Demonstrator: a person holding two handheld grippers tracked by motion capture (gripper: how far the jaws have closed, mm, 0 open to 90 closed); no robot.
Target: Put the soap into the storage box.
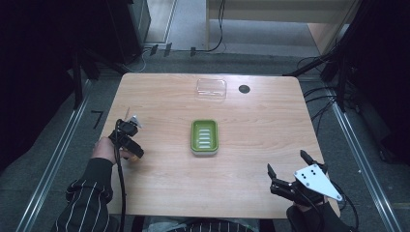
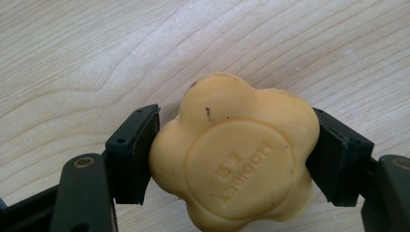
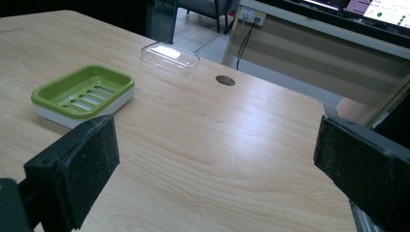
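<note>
- A wooden table (image 1: 261, 145) seen from above, with a person's 2 forearms coming in from the near edge, each hand holding a 2-jaw gripper.
- The left gripper (image 1: 126, 140) sits low at the near left of the table. In the left gripper view its jaws are closed onto both sides of a yellow-orange, flower-shaped bar of soap (image 2: 234, 157), which has raised lettering on its round centre. The pads press against the soap's lobes, and the soap lies on or just above the wood; I cannot tell which.
- A green soap dish (image 1: 204, 137) with a slotted floor and white base stands empty at the middle of the table, well to the right of the soap.
- A clear plastic lid (image 1: 211, 89) lies at the far side of the table, beyond the dish, with a small dark round hole (image 1: 244, 89) in the tabletop just right of it.
- The right gripper (image 1: 289, 173) hovers at the near right corner, jaws spread wide and holding nothing.
- The step in hand looks like the grasp of the soap. The next move likely calls for lifting it, carrying it right to the dish, and lowering it flat inside the rim before letting go.
</note>
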